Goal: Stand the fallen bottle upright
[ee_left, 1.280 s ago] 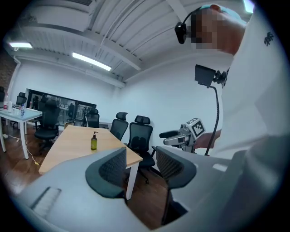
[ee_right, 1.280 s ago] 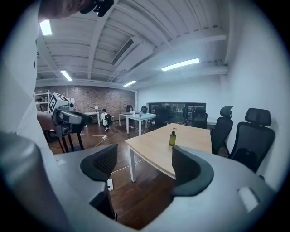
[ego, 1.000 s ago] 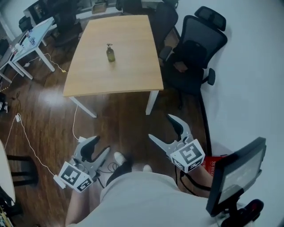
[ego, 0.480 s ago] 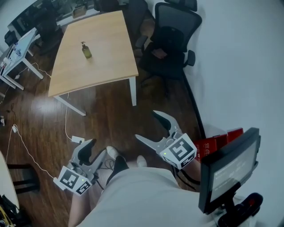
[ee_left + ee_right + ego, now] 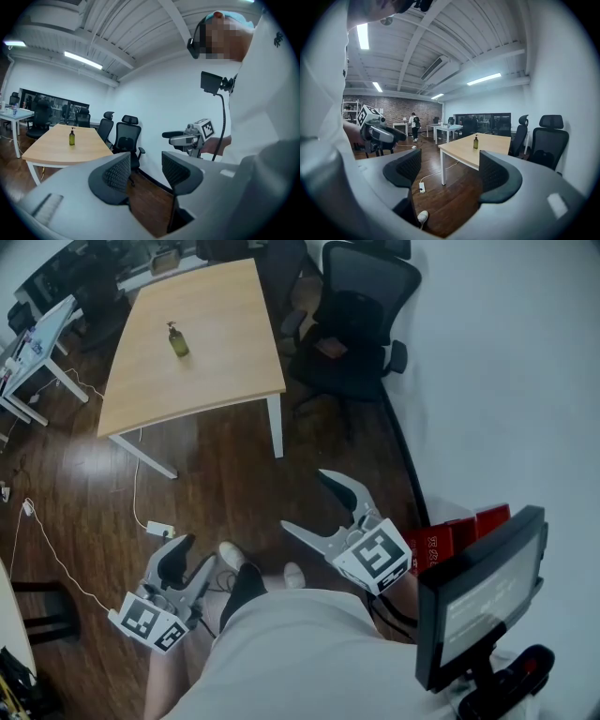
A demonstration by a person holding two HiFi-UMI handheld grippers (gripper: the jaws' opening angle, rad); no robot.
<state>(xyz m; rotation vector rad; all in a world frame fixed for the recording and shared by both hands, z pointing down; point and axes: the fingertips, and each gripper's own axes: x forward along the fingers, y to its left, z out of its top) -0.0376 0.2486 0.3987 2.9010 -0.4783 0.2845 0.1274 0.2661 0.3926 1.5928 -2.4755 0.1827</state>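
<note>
Bottle (image 5: 178, 341) is standing upright toward the far end of the tabletop (image 5: 225, 362), so the job is looking done from here. Left hand-held gripper (image 5: 192, 555) and right hand-held gripper (image 5: 305, 501) are hanging low by the person over the floor, jaws spread and gripping nothing. They're sitting well apart from the bottle, probably because nothing needs grasping.

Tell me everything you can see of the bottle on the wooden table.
The bottle is small and dark olive-green, with a narrow neck and a dark pump top. It stands upright and alone on the light wooden table, a little left of its middle in the head view. Only the tabletop touches it. It is too small to read any label or tell its material.
</note>
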